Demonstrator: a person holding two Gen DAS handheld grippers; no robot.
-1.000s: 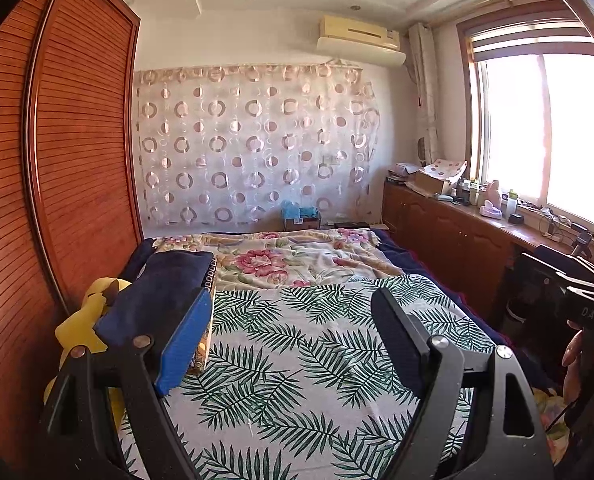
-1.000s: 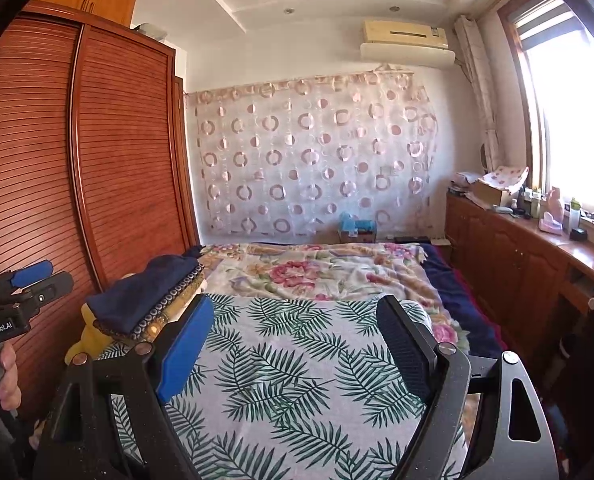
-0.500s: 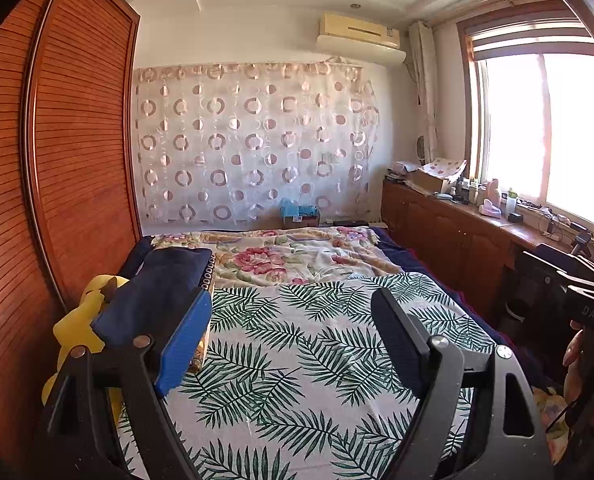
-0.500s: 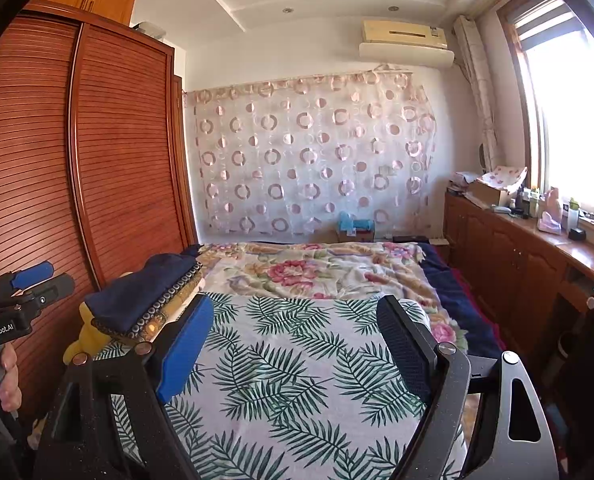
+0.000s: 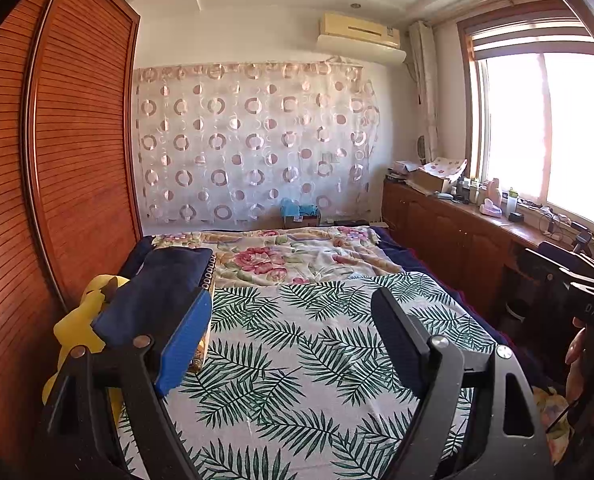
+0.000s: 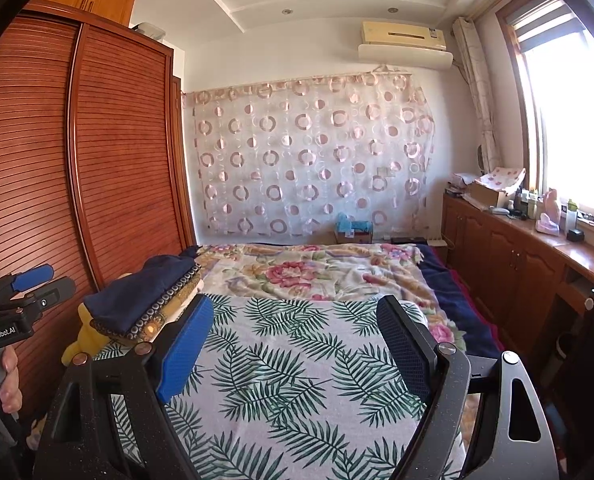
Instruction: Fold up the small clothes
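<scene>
Left tongs [image 5: 293, 344] spread wide, nothing between the pads, held above the palm-print sheet [image 5: 297, 360]. Right tongs [image 6: 297, 344] likewise spread and bare over the same sheet. Folded navy garment [image 6: 141, 294] tops a small stack at the sheet's left edge, beside the wardrobe [image 6: 57, 184].

Leaf-print sheet [image 5: 297, 360] open ahead; folded clothes stack [image 5: 157, 300] blocks left edge
</scene>
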